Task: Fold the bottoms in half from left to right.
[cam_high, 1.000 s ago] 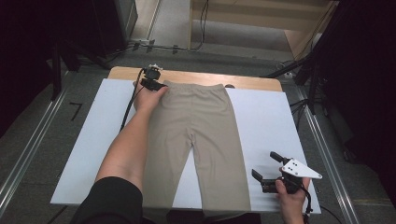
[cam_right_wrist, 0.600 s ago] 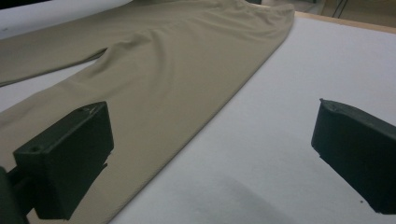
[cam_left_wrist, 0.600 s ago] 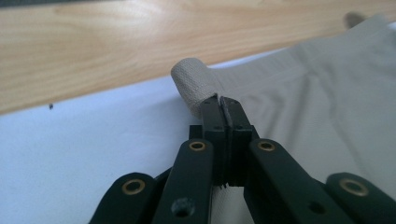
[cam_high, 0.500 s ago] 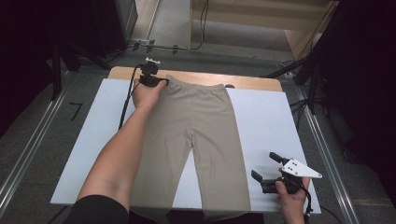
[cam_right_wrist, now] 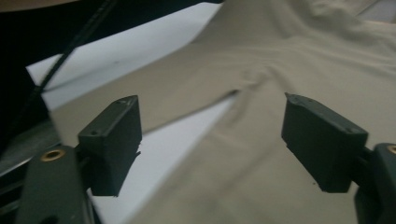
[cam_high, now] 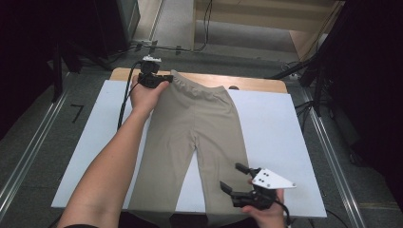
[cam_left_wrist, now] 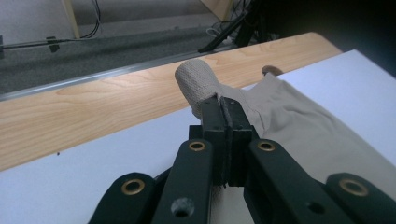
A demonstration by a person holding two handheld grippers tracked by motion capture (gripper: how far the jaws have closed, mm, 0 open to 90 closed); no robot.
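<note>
A pair of beige trousers [cam_high: 199,128] lies flat on the white board [cam_high: 280,128], waistband at the far side, legs toward me. My left gripper [cam_high: 167,78] is at the waistband's far left corner, jaws shut on a fold of the waistband [cam_left_wrist: 198,84] that bulges up past the tips. My right gripper [cam_high: 235,178] hovers open over the lower end of the right trouser leg [cam_right_wrist: 289,154], near the board's front edge. Its two black fingers [cam_right_wrist: 112,140] stand wide apart with the cloth below them.
The white board rests on a wooden table whose far edge [cam_high: 256,83] shows behind the waistband. A cable [cam_high: 124,97] trails from the left gripper down the board's left side. Grey floor with metal rails [cam_high: 28,156] flanks the table.
The left hand has shifted slightly along the waistband corner and now pinches it. The right gripper has stayed open in place.
</note>
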